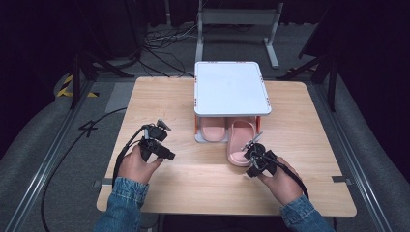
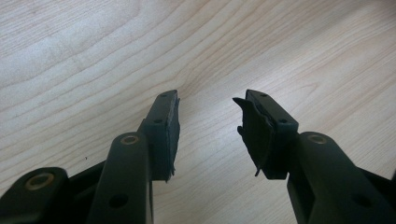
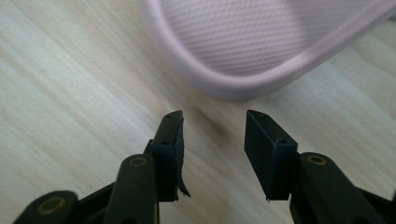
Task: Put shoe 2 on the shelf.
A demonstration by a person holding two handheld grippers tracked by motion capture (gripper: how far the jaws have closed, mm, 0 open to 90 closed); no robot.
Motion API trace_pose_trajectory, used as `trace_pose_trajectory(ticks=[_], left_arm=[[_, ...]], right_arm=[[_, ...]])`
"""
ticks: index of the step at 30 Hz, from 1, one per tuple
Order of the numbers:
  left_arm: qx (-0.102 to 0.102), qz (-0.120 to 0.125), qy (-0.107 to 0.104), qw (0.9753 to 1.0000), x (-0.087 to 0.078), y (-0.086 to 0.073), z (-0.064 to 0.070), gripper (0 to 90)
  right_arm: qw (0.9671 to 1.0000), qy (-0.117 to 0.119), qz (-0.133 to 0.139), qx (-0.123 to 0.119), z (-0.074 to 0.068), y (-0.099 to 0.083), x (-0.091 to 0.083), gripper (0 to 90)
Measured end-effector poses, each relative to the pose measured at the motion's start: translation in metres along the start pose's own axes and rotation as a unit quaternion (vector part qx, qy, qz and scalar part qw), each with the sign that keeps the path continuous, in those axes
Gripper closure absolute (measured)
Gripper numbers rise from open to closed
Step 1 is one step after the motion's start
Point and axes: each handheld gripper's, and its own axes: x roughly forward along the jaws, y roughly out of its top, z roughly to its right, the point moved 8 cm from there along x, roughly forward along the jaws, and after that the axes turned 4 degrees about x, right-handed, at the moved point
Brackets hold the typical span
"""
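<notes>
Right gripper (image 3: 212,116) gapes by the half-hidden slipper (image 3: 261,42).

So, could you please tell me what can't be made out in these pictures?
- Left slipper, high view: toe hidden under the white shelf top.
- Right slipper, high view: heel covered by the right gripper; right gripper view: cut off by the top edge, blurred.
- Left gripper, high view: jaws too small to judge.
</notes>
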Motion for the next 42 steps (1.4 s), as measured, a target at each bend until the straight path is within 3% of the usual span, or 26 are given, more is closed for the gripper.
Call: trace_pose_trajectory(ticks=[4, 10, 16, 20, 31, 37, 42], left_arm=[[0.002, 0.000, 0.000, 1.0000, -0.001, 0.000, 0.002, 56.4], [0.002, -0.002, 0.000, 1.0000, 0.000, 0.000, 0.002, 56.5], [0.002, -0.002, 0.001, 1.0000, 0.000, 0.000, 0.001, 56.5], [0.001, -0.003, 0.001, 1.0000, 0.001, -0.001, 0.001, 56.5], [0.002, -0.005, 0.001, 1.0000, 0.003, -0.001, 0.001, 56.6], [0.000, -0.006, 0.000, 1.0000, 0.004, -0.001, 0.001, 56.6], [0.000, -0.007, 0.004, 1.0000, 0.003, -0.003, -0.002, 56.6]], right_arm=[[0.9996, 0.027, 0.001, -0.008, -0.016, -0.001, -0.002, 61.8], [0.9987, 0.037, 0.008, -0.035, -0.032, 0.007, -0.003, 67.1], [0.9988, 0.039, 0.025, -0.016, -0.023, 0.016, 0.000, 68.2], [0.9992, 0.028, 0.030, 0.004, -0.006, 0.017, -0.001, 68.1], [0.9985, 0.016, 0.046, 0.023, 0.015, 0.029, 0.006, 68.2], [0.9977, 0.026, 0.058, 0.022, 0.015, 0.041, 0.009, 71.2], [0.9970, 0.010, 0.073, 0.026, 0.018, 0.051, 0.012, 71.0]])
